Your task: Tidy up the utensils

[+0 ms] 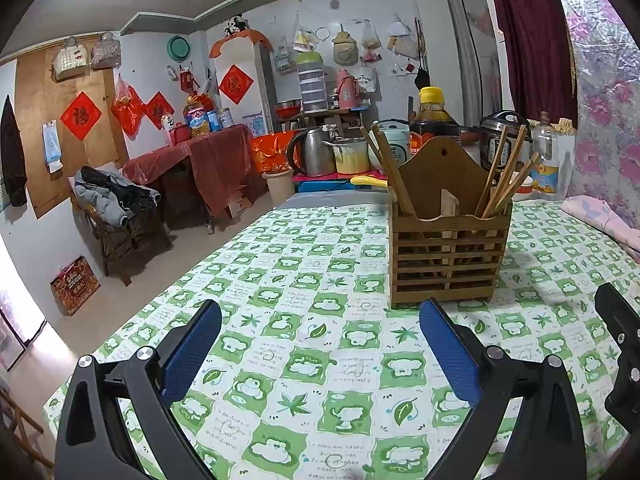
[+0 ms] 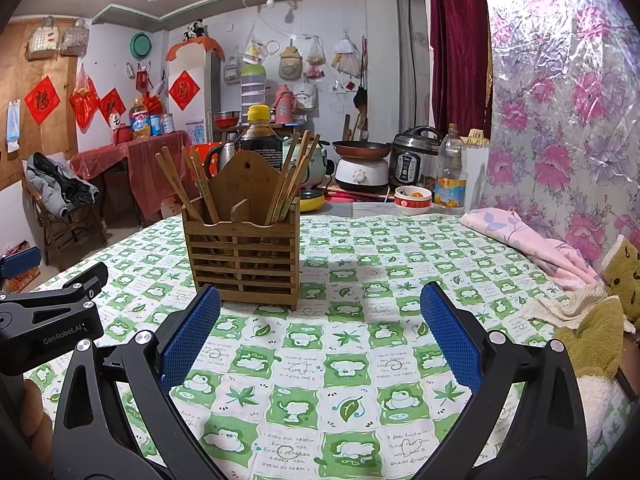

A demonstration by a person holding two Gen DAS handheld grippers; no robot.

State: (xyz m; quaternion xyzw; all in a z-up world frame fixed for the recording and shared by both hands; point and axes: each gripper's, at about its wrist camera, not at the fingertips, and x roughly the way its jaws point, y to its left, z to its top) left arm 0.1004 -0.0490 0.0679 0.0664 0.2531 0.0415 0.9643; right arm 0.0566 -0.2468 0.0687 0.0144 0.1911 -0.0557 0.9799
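Observation:
A slatted wooden utensil holder (image 1: 448,256) (image 2: 244,256) stands on the green-and-white patterned tablecloth (image 1: 320,360) (image 2: 340,360). Wooden chopsticks (image 1: 504,176) (image 2: 292,176) lean in its right compartment, and a few more chopsticks (image 1: 386,168) (image 2: 188,184) lean in its left one. My left gripper (image 1: 320,344) hovers open just short of the holder, nothing between its blue pads (image 1: 188,352). My right gripper (image 2: 320,336) is open too, empty, with the holder ahead to its left. The other gripper's black body shows at the edge of each view.
Folded pink cloth (image 2: 528,240) and a plush toy (image 2: 616,280) lie along the table's right side by the floral wall. Behind the table stand a soy sauce bottle (image 2: 260,136), kettle (image 1: 312,152), rice cooker (image 2: 412,160), bowl (image 2: 412,200) and oil bottle (image 2: 450,172). The table's left edge drops to the floor.

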